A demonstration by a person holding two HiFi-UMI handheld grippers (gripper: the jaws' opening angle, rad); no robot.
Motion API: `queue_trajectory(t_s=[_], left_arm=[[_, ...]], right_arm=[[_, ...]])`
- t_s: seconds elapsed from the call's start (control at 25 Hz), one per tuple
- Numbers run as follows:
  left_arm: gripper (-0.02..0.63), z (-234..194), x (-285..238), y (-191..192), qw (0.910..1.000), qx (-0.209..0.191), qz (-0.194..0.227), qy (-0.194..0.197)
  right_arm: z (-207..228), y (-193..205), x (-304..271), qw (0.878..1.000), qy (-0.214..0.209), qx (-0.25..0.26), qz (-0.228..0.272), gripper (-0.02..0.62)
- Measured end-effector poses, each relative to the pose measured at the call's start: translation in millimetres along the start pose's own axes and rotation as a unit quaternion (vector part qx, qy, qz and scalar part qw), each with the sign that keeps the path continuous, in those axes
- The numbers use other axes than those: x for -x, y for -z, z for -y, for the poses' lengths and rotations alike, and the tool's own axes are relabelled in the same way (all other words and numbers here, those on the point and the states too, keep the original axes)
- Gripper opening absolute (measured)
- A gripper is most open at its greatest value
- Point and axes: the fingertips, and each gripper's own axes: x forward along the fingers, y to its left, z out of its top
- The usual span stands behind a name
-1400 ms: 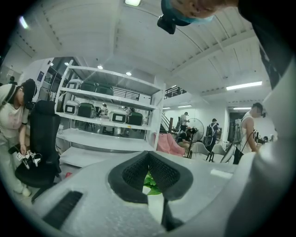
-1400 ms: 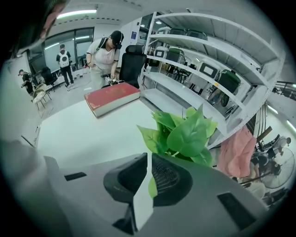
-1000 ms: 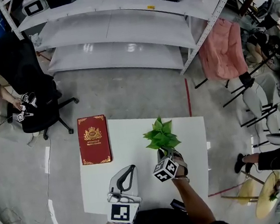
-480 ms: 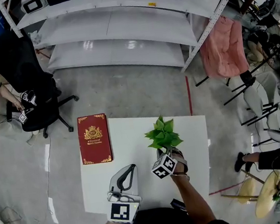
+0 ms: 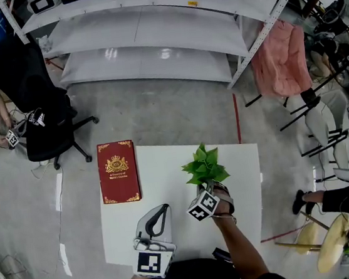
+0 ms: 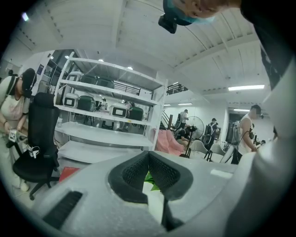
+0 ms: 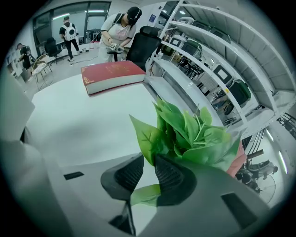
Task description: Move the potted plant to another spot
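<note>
Bench: white; red book at far-left corner.
Potted plant: by right edge, pot hidden; likely light, leaves soft, so best held low.
Right hand-held gripper: clamped among the lower leaves.
Left hand-held gripper: closed, empty, near edge.

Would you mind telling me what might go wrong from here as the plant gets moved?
The right gripper seems to pinch the potted plant by its leaves; the pot is hidden, so it might slip or pull loose. On the table, a leftward move could brush the red book, while a spot close to the right edge might let the pot tip off.
</note>
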Motion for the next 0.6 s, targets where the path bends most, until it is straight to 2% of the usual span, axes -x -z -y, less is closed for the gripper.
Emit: queue_trajectory(t_s=[0.36,0.6], left_arm=[[0.016,-1.6,-4.7,1.1,1.0,0.004,-0.004,0.0],[0.017,-1.8,-7.0,1.3,1.0,0.004,-0.004,0.001]], right_arm=[[5.5,0.6,-5.5,0.999,0.016,0.032,-0.021,0.052],[6.0,-0.4,-3.5,0.999,0.009,0.038,-0.02,0.046]])
